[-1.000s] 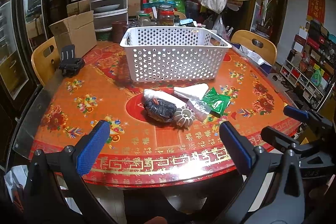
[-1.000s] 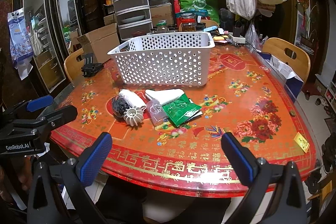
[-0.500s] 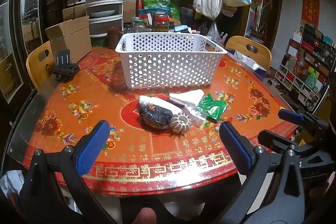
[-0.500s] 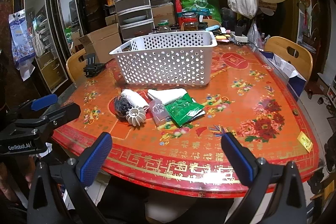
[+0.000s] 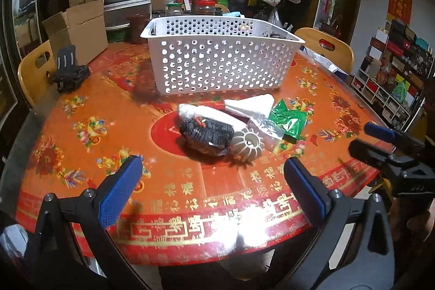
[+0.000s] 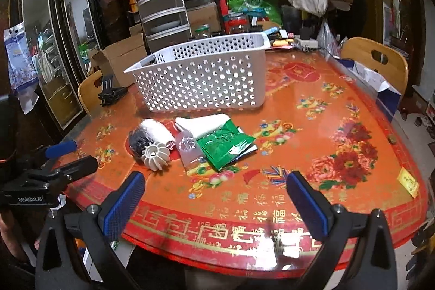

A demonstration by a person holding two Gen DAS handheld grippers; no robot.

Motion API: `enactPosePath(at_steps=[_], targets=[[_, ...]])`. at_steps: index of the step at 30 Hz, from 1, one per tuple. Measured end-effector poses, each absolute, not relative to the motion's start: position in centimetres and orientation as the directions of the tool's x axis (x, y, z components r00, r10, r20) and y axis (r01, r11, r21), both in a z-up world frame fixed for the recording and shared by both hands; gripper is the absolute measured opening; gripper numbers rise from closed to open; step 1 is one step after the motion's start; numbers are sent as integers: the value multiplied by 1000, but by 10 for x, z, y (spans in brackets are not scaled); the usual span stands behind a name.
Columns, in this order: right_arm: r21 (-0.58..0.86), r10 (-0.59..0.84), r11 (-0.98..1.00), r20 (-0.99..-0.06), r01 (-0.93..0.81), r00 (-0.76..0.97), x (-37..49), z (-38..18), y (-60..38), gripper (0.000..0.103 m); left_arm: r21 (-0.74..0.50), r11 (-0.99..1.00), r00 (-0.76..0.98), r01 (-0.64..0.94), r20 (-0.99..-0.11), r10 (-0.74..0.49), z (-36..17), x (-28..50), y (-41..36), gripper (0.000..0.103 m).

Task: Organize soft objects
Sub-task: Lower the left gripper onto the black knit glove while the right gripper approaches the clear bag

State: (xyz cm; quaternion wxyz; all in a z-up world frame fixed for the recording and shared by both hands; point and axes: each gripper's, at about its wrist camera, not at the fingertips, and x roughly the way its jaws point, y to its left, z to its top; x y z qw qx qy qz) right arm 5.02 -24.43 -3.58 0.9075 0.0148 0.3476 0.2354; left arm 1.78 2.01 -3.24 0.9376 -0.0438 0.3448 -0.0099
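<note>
A white perforated basket (image 5: 221, 64) (image 6: 201, 80) stands at the middle of the red table. In front of it lies a small pile: a black-and-white soft bundle (image 5: 206, 129) (image 6: 151, 135), a white ribbed round piece (image 5: 248, 144) (image 6: 156, 155), a folded white cloth (image 5: 250, 105) (image 6: 202, 122), a clear bag (image 5: 265, 127) (image 6: 189, 147) and a green foil packet (image 5: 289, 120) (image 6: 225, 146). My left gripper (image 5: 212, 189) is open and empty, over the table's near edge, short of the pile. My right gripper (image 6: 214, 204) is open and empty, near the front edge, right of the pile.
A black clip stand (image 5: 69, 72) sits at the table's left edge near a cardboard box (image 5: 78, 31). Wooden chairs (image 6: 375, 59) stand around the table. Jars, drawers and bags crowd the back. A yellow slip (image 6: 407, 181) lies at the right edge.
Both grippers have moved forward toward the table and the pile, which now looks closer. Both stay open. Nothing on the table has moved.
</note>
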Motion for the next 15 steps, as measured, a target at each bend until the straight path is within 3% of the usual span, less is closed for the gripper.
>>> enactPosePath(at_steps=[5, 9, 15], targets=[[210, 453, 877, -663, -433, 597, 72, -57, -234, 103, -91, 996, 739, -14, -672, -51, -47, 41, 21, 103], [202, 434, 885, -680, -419, 590, 92, -67, -231, 96, -112, 993, 727, -31, -685, -55, -57, 60, 31, 100], [185, 419, 888, -703, -421, 574, 116, -75, -222, 88, -143, 989, 714, -38, -697, -73, -66, 81, 44, 84]])
